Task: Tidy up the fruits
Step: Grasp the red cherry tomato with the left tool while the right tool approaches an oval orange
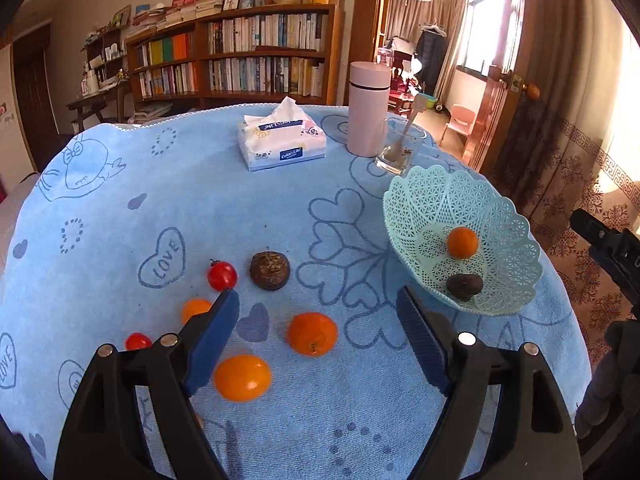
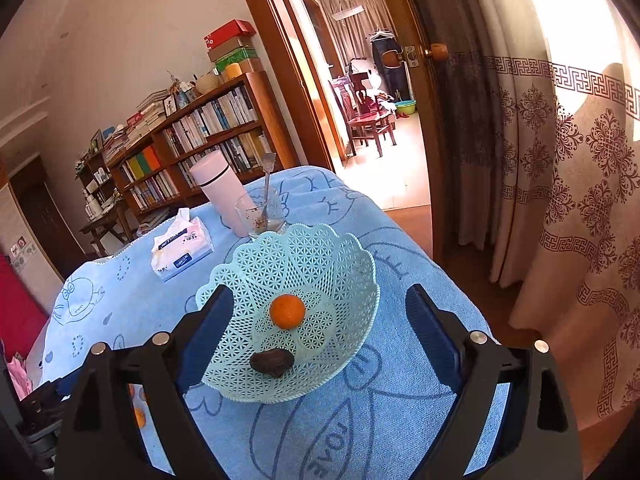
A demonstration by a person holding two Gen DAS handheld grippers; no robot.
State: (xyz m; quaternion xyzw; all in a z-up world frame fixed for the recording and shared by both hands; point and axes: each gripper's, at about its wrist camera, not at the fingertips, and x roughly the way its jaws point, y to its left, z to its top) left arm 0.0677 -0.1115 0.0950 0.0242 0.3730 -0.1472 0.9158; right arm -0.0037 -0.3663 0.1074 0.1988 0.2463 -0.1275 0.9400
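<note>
Left tool (image 1: 318, 304): mine, spread wide, empty, over loose mandarin (image 1: 312, 333) to collect.
Right tool (image 2: 319, 312): spread, empty, framing basket (image 2: 340, 256).

Mint lattice basket (image 1: 496, 216) on blue heart-printed cloth (image 1: 200, 208); orange mandarin (image 1: 312, 333).

Surface (image 1: 280, 208): round, draped in a blue cloth (image 1: 120, 200) printed with hearts and cartoon figures.
Far side: tissue pack (image 1: 281, 140), pink flask (image 1: 368, 110), glass (image 1: 400, 152) with a spoon, just beside the flask.
Right side: mint lattice basket (image 1: 432, 200), near the glass.
Near side, loose on the cloth: dark brown fruit (image 1: 269, 271), red cherry tomato (image 1: 222, 275) beside it, second red tomato (image 1: 137, 341), small orange (image 1: 312, 333), orange tomato (image 1: 242, 377), another orange fruit (image 1: 193, 307), partly hidden.
</note>
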